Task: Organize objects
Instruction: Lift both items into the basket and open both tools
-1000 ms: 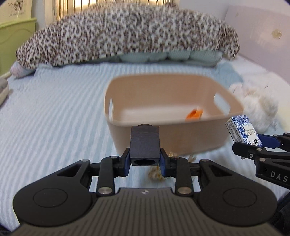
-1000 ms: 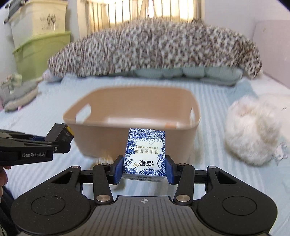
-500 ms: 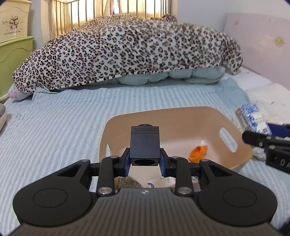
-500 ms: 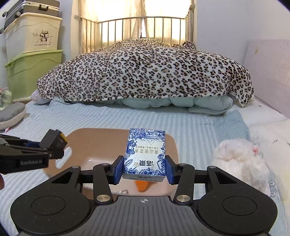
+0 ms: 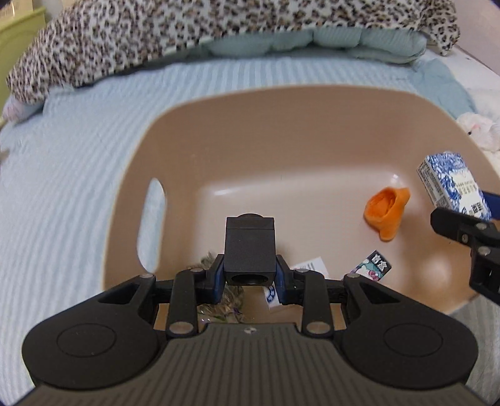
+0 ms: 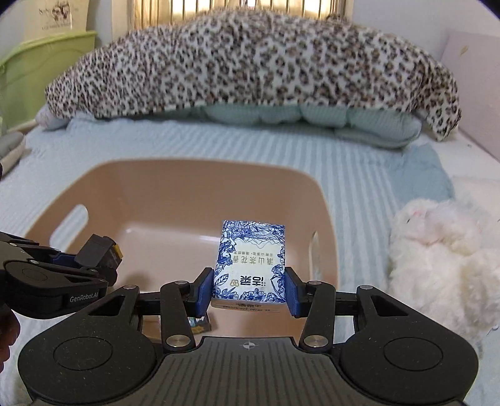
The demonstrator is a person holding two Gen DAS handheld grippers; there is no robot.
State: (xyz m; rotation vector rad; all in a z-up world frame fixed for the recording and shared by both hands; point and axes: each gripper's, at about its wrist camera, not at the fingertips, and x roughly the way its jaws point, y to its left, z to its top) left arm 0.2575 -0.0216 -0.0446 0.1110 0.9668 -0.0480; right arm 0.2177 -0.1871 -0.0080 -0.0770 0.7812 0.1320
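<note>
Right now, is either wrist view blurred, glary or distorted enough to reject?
Left wrist: the leopard blanket is blurred, the beige bin bulges with fisheye, and a soft highlight marks its floor. Right wrist: the blue-and-white carton is sharp; the window is blown out.

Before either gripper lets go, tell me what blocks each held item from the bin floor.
Nothing visible. The left gripper holds the black block, the right gripper the blue-patterned box, both above bare floor of the tan bin.
</note>
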